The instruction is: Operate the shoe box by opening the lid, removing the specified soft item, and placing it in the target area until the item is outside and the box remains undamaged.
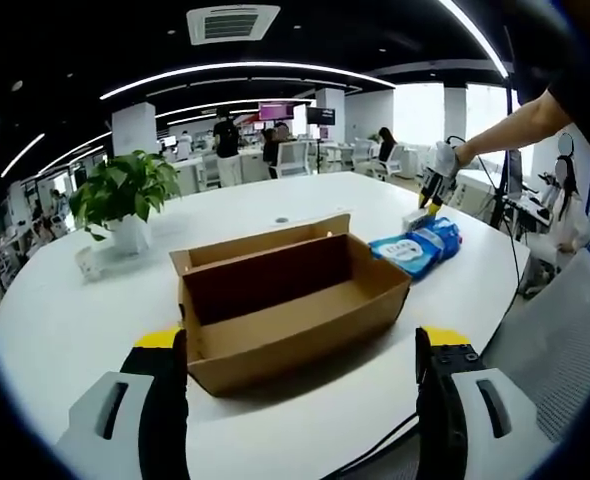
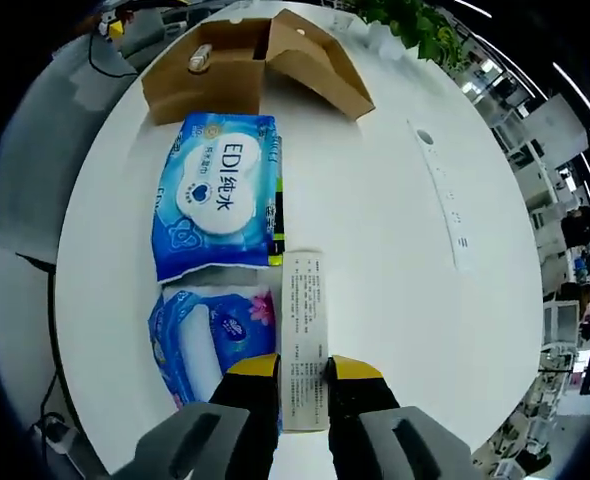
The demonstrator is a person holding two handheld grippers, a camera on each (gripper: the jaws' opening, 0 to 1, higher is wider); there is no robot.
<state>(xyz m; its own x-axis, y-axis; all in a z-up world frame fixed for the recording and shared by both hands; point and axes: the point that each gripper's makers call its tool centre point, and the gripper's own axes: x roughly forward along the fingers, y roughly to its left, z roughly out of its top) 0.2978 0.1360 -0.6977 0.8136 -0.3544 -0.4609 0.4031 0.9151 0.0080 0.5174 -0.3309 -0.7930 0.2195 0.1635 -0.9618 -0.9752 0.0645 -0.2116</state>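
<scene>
Room: open-plan office, a round white table (image 1: 65, 320) under ceiling light strips.
Right gripper (image 2: 303, 372): your jaws pinch the near end of a slim white carton (image 2: 303, 335), its long axis running away from you.
Soft packs: two blue packs (image 2: 218, 195) lie just left of it.
Shoe box (image 1: 290, 300): open, farther off.
Left gripper (image 1: 300, 365): jaws wide apart, nothing held, nearest the box.
Far: potted plant (image 1: 125, 190).

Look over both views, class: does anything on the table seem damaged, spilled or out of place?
Nothing stands out. The cardboard shoe box sits open and intact on the white table, with two blue soft packs laid neatly beside it. The right gripper holds a slim white carton.
</scene>
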